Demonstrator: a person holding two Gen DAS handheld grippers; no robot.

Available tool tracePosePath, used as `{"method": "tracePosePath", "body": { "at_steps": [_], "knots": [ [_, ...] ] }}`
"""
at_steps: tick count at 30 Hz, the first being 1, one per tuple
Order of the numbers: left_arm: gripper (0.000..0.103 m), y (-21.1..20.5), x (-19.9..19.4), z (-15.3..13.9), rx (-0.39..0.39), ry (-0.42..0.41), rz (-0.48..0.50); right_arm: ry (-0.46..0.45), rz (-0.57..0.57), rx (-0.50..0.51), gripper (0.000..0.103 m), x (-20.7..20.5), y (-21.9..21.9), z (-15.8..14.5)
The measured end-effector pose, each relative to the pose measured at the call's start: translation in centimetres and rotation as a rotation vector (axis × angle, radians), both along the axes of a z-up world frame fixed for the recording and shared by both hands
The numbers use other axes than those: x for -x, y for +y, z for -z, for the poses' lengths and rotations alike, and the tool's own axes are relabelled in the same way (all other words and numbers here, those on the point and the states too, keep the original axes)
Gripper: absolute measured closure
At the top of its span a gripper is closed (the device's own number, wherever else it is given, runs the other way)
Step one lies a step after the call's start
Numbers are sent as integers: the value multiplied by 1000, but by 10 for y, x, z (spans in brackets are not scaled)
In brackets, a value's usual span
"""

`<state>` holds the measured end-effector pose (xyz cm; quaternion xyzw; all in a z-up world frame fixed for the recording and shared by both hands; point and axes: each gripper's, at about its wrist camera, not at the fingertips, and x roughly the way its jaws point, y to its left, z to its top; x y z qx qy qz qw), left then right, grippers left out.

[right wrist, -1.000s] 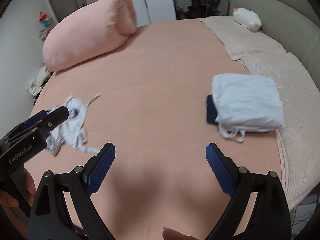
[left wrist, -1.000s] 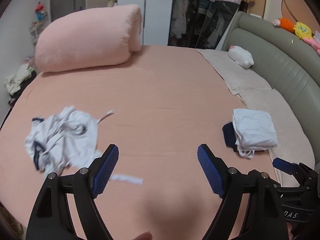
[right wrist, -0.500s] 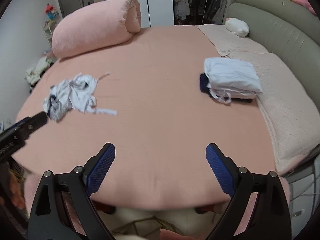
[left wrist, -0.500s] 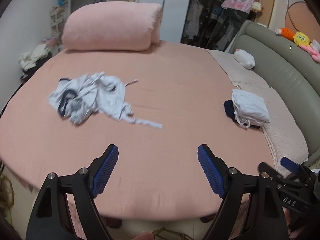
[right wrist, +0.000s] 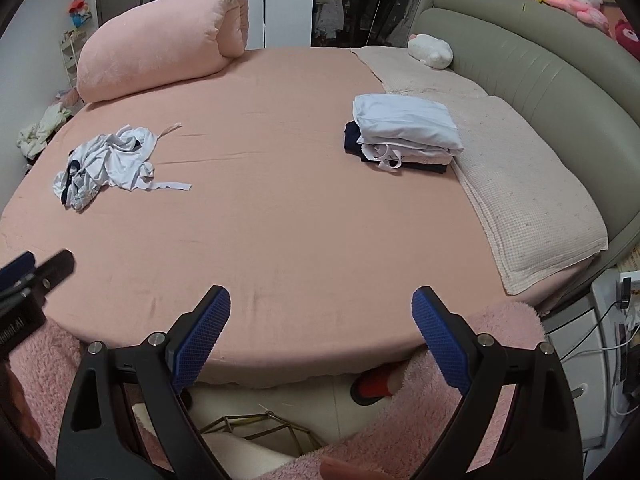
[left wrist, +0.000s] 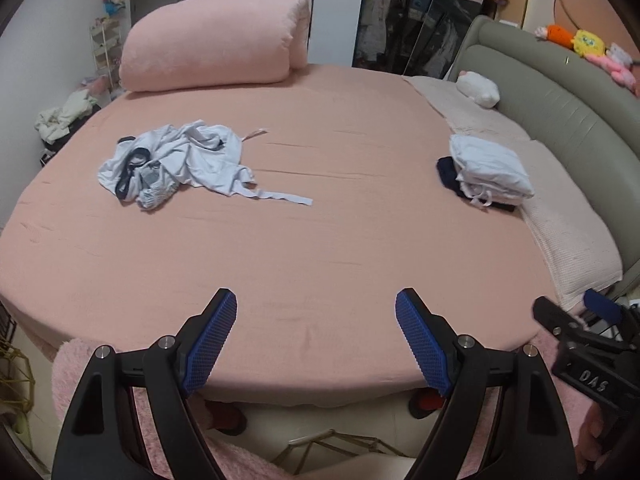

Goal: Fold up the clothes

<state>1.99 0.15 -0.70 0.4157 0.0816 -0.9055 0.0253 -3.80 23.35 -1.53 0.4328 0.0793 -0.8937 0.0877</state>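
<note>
A crumpled white garment with dark trim [left wrist: 176, 160] [right wrist: 108, 162] lies on the left of the round pink bed [left wrist: 320, 240] [right wrist: 300, 216]. A neat stack of folded white and navy clothes [left wrist: 486, 170] [right wrist: 404, 130] rests at the right by the pale blanket. My left gripper [left wrist: 316, 320] hangs open over the bed's near edge, holding nothing. My right gripper [right wrist: 320, 312] is likewise open and empty at the near edge. Each gripper's tip shows at the edge of the other's view.
A big rolled pink duvet [left wrist: 216, 40] [right wrist: 160, 40] lies at the back left. A grey padded headboard [left wrist: 560, 104] [right wrist: 540, 68] curves along the right, with a white plush [left wrist: 480, 88] and a pale blanket [right wrist: 520, 200]. The person's pink fluffy sleeves and red slippers [right wrist: 374, 384] show below.
Both grippers have pulled back from low over the bed to beyond its near edge, so the whole bed now shows. The crumpled garment and the folded stack lie still.
</note>
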Motion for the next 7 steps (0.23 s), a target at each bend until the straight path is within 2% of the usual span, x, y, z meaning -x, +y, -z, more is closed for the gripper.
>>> {"method": "tracePosePath", "body": {
  "at_steps": [2,7],
  "knots": [
    [19,0,-1,0,-21,-2,0,7,-9,3,9,-1,-1,-3],
    [19,0,-4,0,-7,2,-2,5,-17,13,9,-4,-2,-4]
  ]
}}
